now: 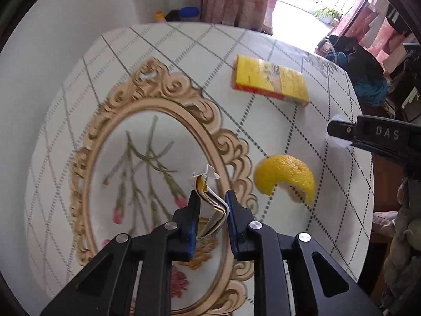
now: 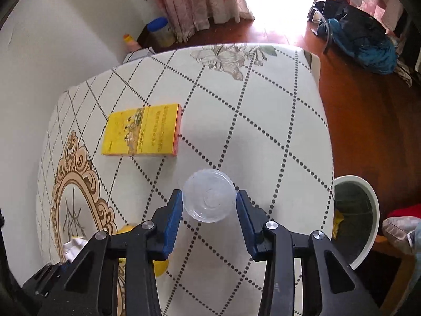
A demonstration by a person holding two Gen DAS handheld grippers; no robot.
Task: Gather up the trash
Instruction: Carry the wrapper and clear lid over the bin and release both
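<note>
My left gripper (image 1: 211, 197) is shut on a crumpled white and yellow wrapper (image 1: 208, 194), held above the table's patterned cloth (image 1: 131, 79). A yellow citrus peel (image 1: 285, 176) lies just right of it. My right gripper (image 2: 209, 198) is shut on a clear plastic cup (image 2: 209, 197), seen from its base, near the table's right edge. The right gripper also shows in the left wrist view (image 1: 342, 129). A yellow box (image 1: 271, 80) lies flat at the far side of the table and also shows in the right wrist view (image 2: 143, 133).
A white trash bin (image 2: 368, 205) with a dark liner stands on the floor right of the table. Bottles (image 2: 160, 33) stand by the wall behind the table. Clothes and a bag (image 2: 357, 34) lie on the wooden floor at the far right.
</note>
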